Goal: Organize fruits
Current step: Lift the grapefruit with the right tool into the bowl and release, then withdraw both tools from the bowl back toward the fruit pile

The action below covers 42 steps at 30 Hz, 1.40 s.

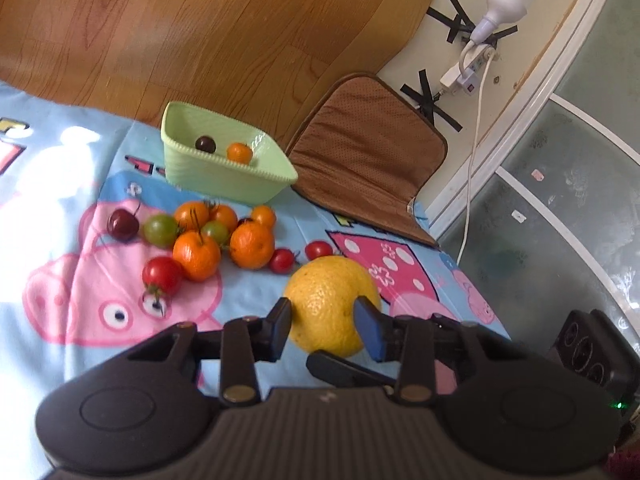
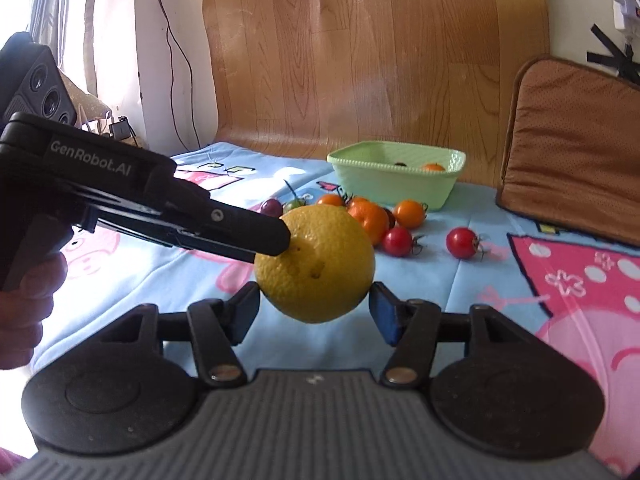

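A large yellow citrus (image 1: 332,304) sits between the fingers of my left gripper (image 1: 326,328), which is shut on it above the blue cartoon blanket (image 1: 60,208). In the right wrist view the same citrus (image 2: 316,264) is held by the left gripper's fingers (image 2: 256,236) from the left. My right gripper (image 2: 314,316) is open just below it, one finger on each side, not clamping. A pile of oranges and tomatoes (image 1: 208,240) lies on the blanket. A green basket (image 1: 224,168) behind holds a small orange (image 1: 239,153) and a dark fruit (image 1: 205,144).
A brown cushion (image 1: 368,152) lies right of the basket, also in the right wrist view (image 2: 568,148). Wooden flooring (image 1: 200,32) lies beyond the blanket. A power strip and lamp (image 1: 476,60) hang on the wall at right. Two red tomatoes (image 2: 430,242) lie apart.
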### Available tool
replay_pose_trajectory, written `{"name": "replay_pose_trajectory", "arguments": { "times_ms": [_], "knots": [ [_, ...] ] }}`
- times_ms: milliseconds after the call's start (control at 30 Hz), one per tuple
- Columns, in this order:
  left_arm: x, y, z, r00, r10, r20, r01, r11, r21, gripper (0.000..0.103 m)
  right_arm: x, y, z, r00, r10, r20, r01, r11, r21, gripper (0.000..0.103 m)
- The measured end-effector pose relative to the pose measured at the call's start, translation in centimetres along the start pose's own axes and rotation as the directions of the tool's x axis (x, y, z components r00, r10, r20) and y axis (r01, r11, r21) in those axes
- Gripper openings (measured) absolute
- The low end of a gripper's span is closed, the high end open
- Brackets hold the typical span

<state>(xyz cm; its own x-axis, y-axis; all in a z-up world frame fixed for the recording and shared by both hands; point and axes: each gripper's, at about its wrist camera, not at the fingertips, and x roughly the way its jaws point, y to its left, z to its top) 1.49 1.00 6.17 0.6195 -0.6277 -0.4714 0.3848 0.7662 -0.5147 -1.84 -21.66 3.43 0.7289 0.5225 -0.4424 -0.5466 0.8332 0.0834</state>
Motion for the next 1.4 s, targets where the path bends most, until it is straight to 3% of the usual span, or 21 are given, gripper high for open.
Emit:
{"name": "replay_pose_trajectory", "arguments": {
  "times_ms": [200, 433, 567, 600, 633, 667, 800, 1067, 1267, 1300, 1400],
  "knots": [
    [2.0, 0.4, 6.4, 0.995, 0.014, 0.096, -0.02, 0.998, 0.067, 0.035, 3.8, -2.8, 5.4, 0.997, -0.021, 0.077, 0.023, 1.0, -0.014, 0.062],
    [7.3, 4.1, 12.5, 0.99, 0.048, 0.13, -0.052, 0.998, 0.023, 0.035, 10.8, -7.0, 10.4, 0.997, -0.034, 0.064, 0.035, 0.999, -0.01, 0.062],
    [10.5, 6.8, 13.2, 0.994, 0.05, 0.093, -0.049, 0.999, -0.017, 0.031, 14.2, -8.9, 11.2, 1.0, -0.025, 0.011, 0.025, 1.0, 0.011, 0.061],
    [11.0, 7.3, 13.4, 0.996, 0.028, 0.09, -0.026, 0.999, -0.03, 0.03, 15.0, -9.3, 11.3, 1.0, -0.018, -0.009, 0.018, 1.0, 0.009, 0.054],
    [11.4, 7.9, 13.6, 0.996, 0.022, 0.083, -0.018, 0.999, -0.046, 0.029, 15.9, -9.7, 11.4, 0.999, 0.006, -0.042, -0.005, 1.0, 0.01, 0.027],
    [11.7, 8.1, 13.7, 0.996, 0.037, 0.084, -0.033, 0.998, -0.05, 0.027, 16.8, -9.9, 11.5, 0.997, 0.014, -0.079, -0.013, 1.0, 0.02, 0.017],
    [12.2, 9.2, 13.6, 0.995, 0.063, 0.077, -0.058, 0.997, -0.058, 0.027, 18.2, -9.9, 11.5, 0.994, 0.027, -0.103, -0.024, 0.999, 0.028, 0.017],
    [7.3, 7.8, 12.3, 0.987, 0.095, 0.13, -0.09, 0.995, -0.048, 0.027, 13.9, -9.3, 11.7, 1.0, 0.026, -0.008, -0.026, 0.997, 0.076, 0.023],
    [1.1, 5.5, 7.6, 0.952, 0.254, 0.169, -0.268, 0.961, 0.063, 0.028, 7.0, -7.2, 8.3, 0.998, 0.019, 0.066, -0.027, 0.992, 0.122, 0.034],
    [0.3, 5.3, 6.7, 0.941, 0.288, 0.175, -0.305, 0.949, 0.077, 0.028, 5.9, -6.5, 7.4, 0.998, 0.014, 0.067, -0.022, 0.992, 0.125, 0.034],
    [-2.0, 4.9, 3.9, 0.885, 0.418, 0.204, -0.447, 0.886, 0.125, 0.028, 3.4, -4.9, 4.6, 0.997, -0.024, 0.068, 0.014, 0.991, 0.132, 0.034]
  ]
}}
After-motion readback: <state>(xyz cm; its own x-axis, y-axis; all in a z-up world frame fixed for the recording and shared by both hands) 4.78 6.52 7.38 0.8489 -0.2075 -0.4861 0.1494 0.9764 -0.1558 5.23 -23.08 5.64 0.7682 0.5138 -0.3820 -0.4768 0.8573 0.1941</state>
